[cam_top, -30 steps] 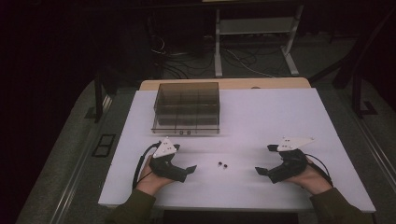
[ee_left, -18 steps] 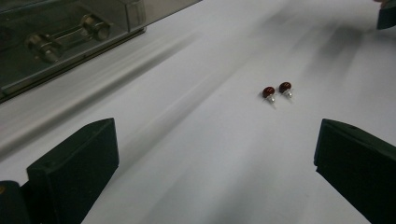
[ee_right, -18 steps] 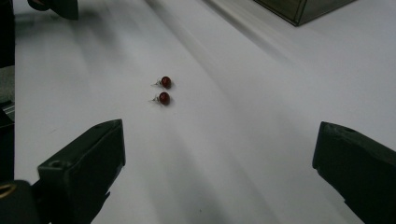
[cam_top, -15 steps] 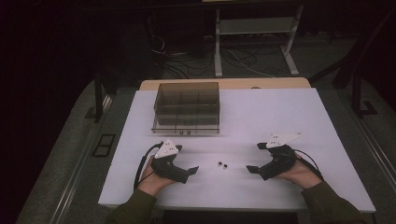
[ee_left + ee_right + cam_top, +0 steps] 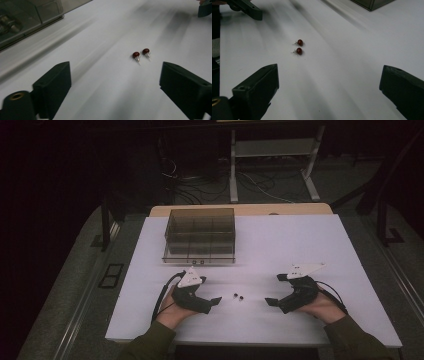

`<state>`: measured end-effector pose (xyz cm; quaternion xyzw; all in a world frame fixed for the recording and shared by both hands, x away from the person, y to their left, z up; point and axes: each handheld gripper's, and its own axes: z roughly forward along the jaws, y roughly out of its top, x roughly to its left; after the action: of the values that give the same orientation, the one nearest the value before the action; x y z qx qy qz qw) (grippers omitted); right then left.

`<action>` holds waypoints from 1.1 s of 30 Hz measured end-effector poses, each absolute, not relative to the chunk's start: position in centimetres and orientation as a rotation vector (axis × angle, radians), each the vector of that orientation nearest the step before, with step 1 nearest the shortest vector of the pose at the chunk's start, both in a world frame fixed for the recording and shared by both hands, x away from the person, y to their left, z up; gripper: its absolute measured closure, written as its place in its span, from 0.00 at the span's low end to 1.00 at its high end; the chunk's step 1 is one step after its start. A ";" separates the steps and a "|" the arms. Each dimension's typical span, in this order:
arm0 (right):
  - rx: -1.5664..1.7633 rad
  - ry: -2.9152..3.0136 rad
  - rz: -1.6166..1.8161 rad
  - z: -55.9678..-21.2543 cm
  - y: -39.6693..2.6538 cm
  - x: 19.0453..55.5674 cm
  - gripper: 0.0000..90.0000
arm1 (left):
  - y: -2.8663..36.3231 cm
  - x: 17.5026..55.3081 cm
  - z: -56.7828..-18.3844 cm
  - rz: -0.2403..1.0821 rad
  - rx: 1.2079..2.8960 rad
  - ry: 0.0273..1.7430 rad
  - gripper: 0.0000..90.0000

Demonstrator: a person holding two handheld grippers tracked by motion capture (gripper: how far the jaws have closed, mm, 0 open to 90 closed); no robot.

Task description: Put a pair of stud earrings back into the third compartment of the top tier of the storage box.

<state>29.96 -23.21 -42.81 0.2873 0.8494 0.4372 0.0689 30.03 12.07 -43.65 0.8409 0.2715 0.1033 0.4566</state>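
Two small red stud earrings (image 5: 238, 296) lie side by side on the white table (image 5: 280, 245), between my two grippers. My left gripper (image 5: 214, 302) rests on the table just left of them, pointing right. In the left gripper view the studs (image 5: 140, 53) lie ahead of the open left gripper (image 5: 115, 87); its jaws have just been closing a little with nothing between them. My right gripper (image 5: 271, 301) points left at the studs from the other side. The right gripper view has the studs (image 5: 299, 47) ahead and to the left of the open right gripper (image 5: 329, 85).
A clear compartment box (image 5: 200, 237) stands at the back of the table, left of centre; one corner of the box (image 5: 25, 17) is near in the left gripper view. Chair legs and cables lie on the dark floor beyond the table.
My right gripper has shifted a little to the left, closer to the earrings. The left gripper and the earrings have stayed where they were.
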 end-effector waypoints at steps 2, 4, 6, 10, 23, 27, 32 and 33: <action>0.880 2.544 1.321 -42.8 -23.5 29.9 0.02 | 11.7 30.3 -43.7 0.243 2.066 0.683 0.16; 0.884 2.533 1.330 -42.7 -23.8 29.7 0.02 | 11.3 30.5 -43.7 0.234 2.071 0.680 0.18; 0.894 2.523 1.335 -42.6 -24.0 29.6 0.02 | 10.9 30.7 -43.8 0.222 2.072 0.682 0.19; 0.917 2.510 1.337 -42.7 -24.5 29.5 0.02 | 10.4 31.0 -43.8 0.208 2.075 0.685 0.25; 0.958 2.460 1.334 -42.8 -25.5 28.4 0.02 | 9.1 31.4 -43.6 0.128 2.068 0.688 0.42; 0.978 2.440 1.337 -42.9 -26.4 28.0 0.02 | 8.2 31.5 -43.7 0.115 2.091 0.674 0.47; 0.998 2.416 1.345 -43.1 -27.3 27.8 0.02 | 7.4 31.7 -43.8 0.102 2.112 0.663 0.53; 1.008 2.410 1.348 -43.2 -27.4 27.7 0.02 | 7.2 31.7 -43.8 0.102 2.114 0.667 0.54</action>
<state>27.70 -27.36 -43.19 0.3412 0.8156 0.4563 0.1006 31.73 7.24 -43.84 0.8531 0.2691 0.0412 0.4450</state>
